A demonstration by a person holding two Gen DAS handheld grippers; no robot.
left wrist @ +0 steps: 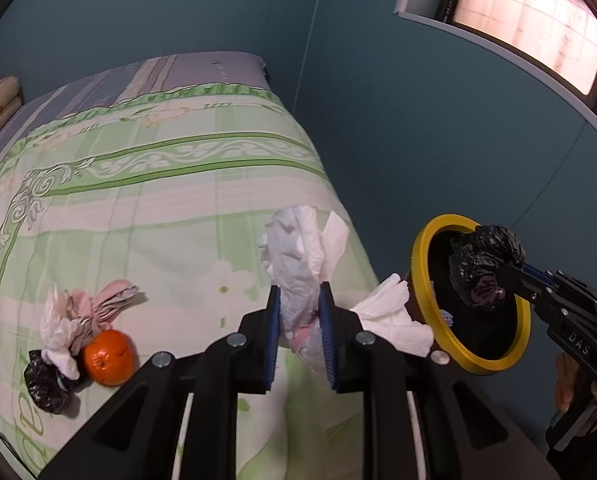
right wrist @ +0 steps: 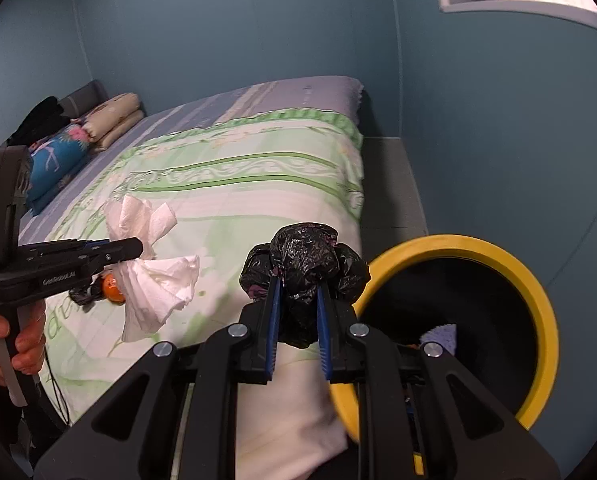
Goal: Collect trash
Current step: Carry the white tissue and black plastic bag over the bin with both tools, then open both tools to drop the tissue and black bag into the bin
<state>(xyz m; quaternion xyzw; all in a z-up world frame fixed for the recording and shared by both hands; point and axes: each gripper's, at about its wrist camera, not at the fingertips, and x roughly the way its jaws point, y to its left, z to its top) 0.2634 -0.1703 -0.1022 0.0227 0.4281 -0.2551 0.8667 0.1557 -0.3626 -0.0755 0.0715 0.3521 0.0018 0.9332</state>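
Observation:
My left gripper (left wrist: 300, 300) is shut on a wad of white tissue paper (left wrist: 298, 256), held above the bed's near right corner. In the right wrist view the same left gripper (right wrist: 136, 249) shows from the side with the tissue (right wrist: 158, 284) hanging off it. My right gripper (right wrist: 297, 292) is shut on a crumpled black plastic bag (right wrist: 304, 260), just left of the yellow-rimmed bin (right wrist: 538, 292). From the left wrist view the black bag (left wrist: 484, 264) hangs in front of the bin's mouth (left wrist: 420, 256), with the right gripper (left wrist: 510, 276) behind it.
On the green floral bedspread (left wrist: 158, 208) lie an orange (left wrist: 108, 357), crumpled pink and white tissues (left wrist: 82, 316) and a small black bag (left wrist: 46, 384). Pillows (right wrist: 110, 118) sit at the head of the bed. A blue wall and a window (left wrist: 538, 12) stand behind the bin.

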